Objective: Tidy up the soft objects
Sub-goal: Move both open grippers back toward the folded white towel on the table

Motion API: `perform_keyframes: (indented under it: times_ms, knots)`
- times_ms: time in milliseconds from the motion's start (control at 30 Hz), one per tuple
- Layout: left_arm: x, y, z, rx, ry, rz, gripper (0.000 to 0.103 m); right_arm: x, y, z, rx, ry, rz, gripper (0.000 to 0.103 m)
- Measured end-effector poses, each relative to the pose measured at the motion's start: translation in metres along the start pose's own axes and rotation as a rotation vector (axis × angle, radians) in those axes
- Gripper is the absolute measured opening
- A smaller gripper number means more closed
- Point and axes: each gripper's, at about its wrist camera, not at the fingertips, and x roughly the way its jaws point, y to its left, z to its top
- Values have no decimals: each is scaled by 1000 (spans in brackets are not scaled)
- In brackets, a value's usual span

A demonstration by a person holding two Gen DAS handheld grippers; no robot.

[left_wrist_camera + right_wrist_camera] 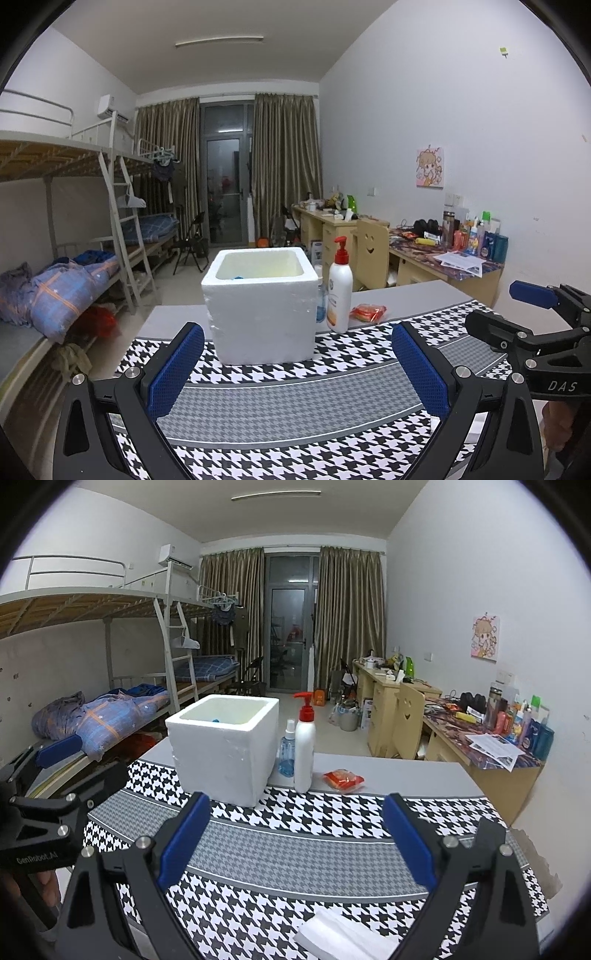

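Observation:
A white foam box (260,306) stands on the houndstooth cloth (295,406); it also shows in the right wrist view (221,749). A bit of something blue (238,277) lies inside it. A white soft pad (340,938) lies on the cloth just below my right gripper. A red soft packet (368,312) (343,780) lies behind the cloth on the grey table. My left gripper (297,360) is open and empty, in front of the box. My right gripper (297,830) is open and empty; it also shows at the right of the left wrist view (509,310).
A white pump bottle (340,291) (304,746) and a small blue spray bottle (287,753) stand right of the box. Bunk beds (110,709) are to the left, cluttered desks (491,738) to the right. The table's far edge lies behind the box.

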Motion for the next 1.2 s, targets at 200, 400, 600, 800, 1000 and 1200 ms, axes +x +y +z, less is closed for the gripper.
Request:
perform_keyframes:
  times_ms: [200,400,600,800,1000,1200]
  knots:
    - [5,-10,-9,9,17,-32,102,0,-5,-9,9,9,-9,96]
    - [10,-16,-15,0,35,-60,102,0,-15,-18,35,23,-24,96]
    - [15,-23,-22,2,54,-91,102,0,-22,-27,46,36,-39,96]
    - [22,-30,-27,7,66,-113,102,-1,-27,-35,60,49,-49,96]
    - [24,-35,-32,8,76,-126,102,-1,-35,-40,74,56,-61,96]
    - [29,-42,-36,15,90,-146,102,-1,-40,-45,85,66,-64,96]
